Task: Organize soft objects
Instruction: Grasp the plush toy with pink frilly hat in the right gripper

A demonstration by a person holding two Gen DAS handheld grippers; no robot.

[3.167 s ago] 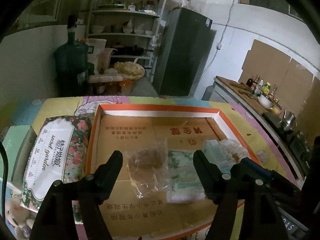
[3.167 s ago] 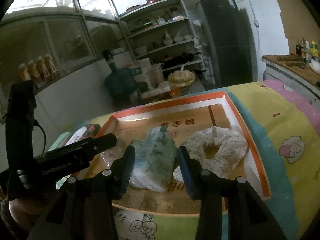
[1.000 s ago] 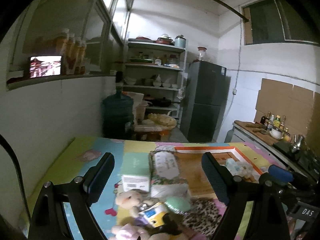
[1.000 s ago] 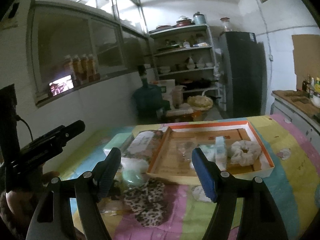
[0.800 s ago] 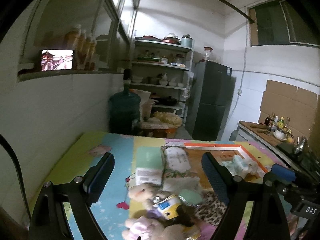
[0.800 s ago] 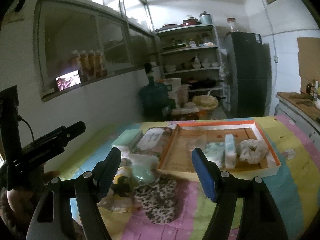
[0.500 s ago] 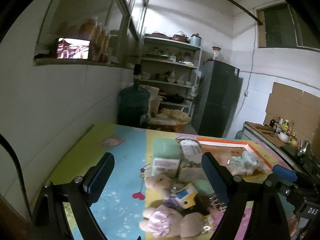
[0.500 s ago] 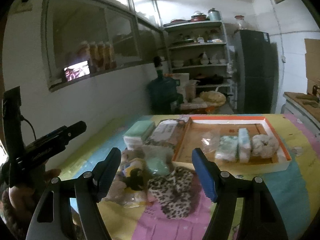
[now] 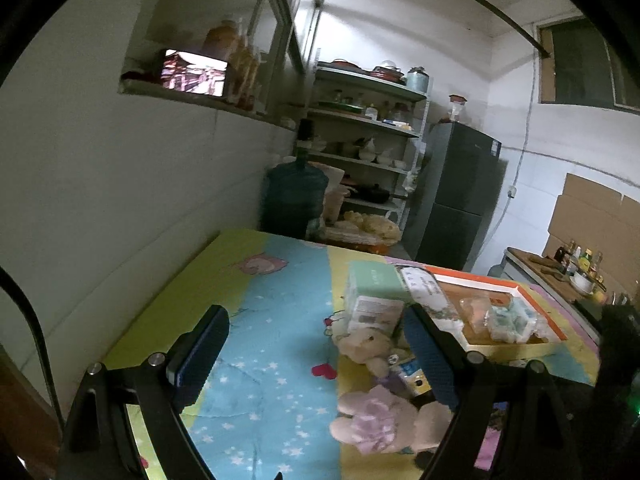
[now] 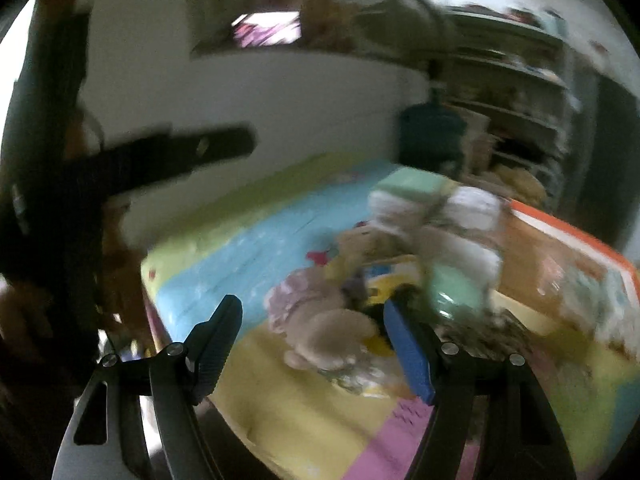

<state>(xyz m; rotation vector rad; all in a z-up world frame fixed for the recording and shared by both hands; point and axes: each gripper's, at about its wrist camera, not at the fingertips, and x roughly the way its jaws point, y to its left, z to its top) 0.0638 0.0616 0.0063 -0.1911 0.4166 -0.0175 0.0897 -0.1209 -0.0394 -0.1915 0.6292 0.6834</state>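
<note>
The left gripper (image 9: 316,354) stood wide apart with nothing between its blue-padded fingers, above a colourful cartoon-print play mat (image 9: 256,344). Its sharp view showed the soft things heaped to the right: a beige plush bear (image 9: 366,346), a pink-and-beige plush toy (image 9: 376,424), a mint-green tissue pack (image 9: 374,296) and a floral tissue pack (image 9: 426,288), beside the orange-rimmed cardboard tray (image 9: 516,289) that already held small plastic-wrapped packs (image 9: 510,318). The right gripper (image 10: 312,346) was also spread wide and empty; its view was smeared, yet it alone showed a leopard-print cloth (image 10: 480,332) near the tray and the left gripper's dark body (image 10: 176,156) at the left edge.
</note>
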